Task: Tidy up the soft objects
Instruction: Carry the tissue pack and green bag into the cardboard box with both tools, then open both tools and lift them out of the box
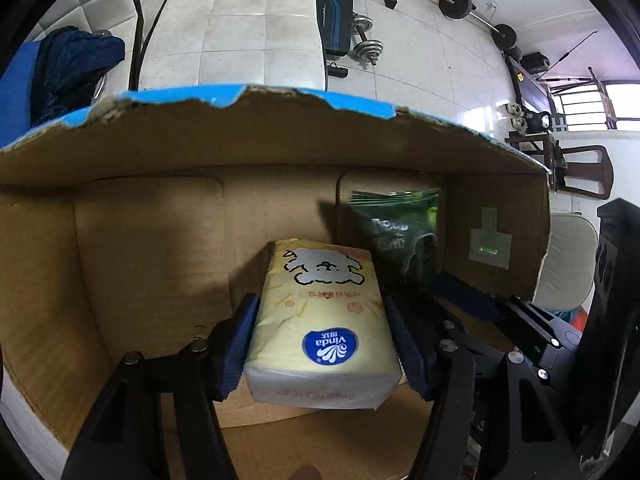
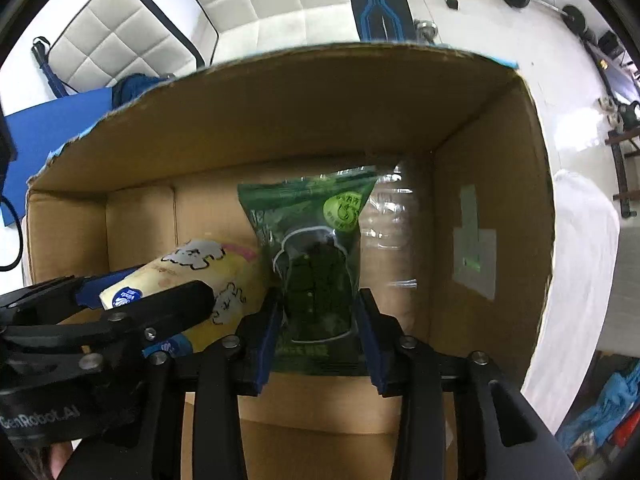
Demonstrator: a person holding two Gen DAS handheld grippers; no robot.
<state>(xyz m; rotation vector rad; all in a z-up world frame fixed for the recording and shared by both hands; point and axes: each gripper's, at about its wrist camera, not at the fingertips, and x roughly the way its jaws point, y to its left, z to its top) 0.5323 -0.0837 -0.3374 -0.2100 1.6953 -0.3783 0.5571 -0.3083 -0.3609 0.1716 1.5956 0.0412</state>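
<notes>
My left tool (image 1: 322, 344) is clamped on a yellow tissue pack (image 1: 322, 320), held inside an open cardboard box (image 1: 160, 240). My right tool (image 2: 318, 336) is clamped on a green snack bag (image 2: 316, 260), just beside the tissue pack, near the box's right wall.

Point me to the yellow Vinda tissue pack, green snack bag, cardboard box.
Yellow Vinda tissue pack (image 1: 320, 316): left wrist view, top face.
Green plastic snack bag (image 2: 316, 264): right wrist view, front panel.
Brown cardboard box (image 2: 280, 120): right wrist view, far inner wall.
</notes>
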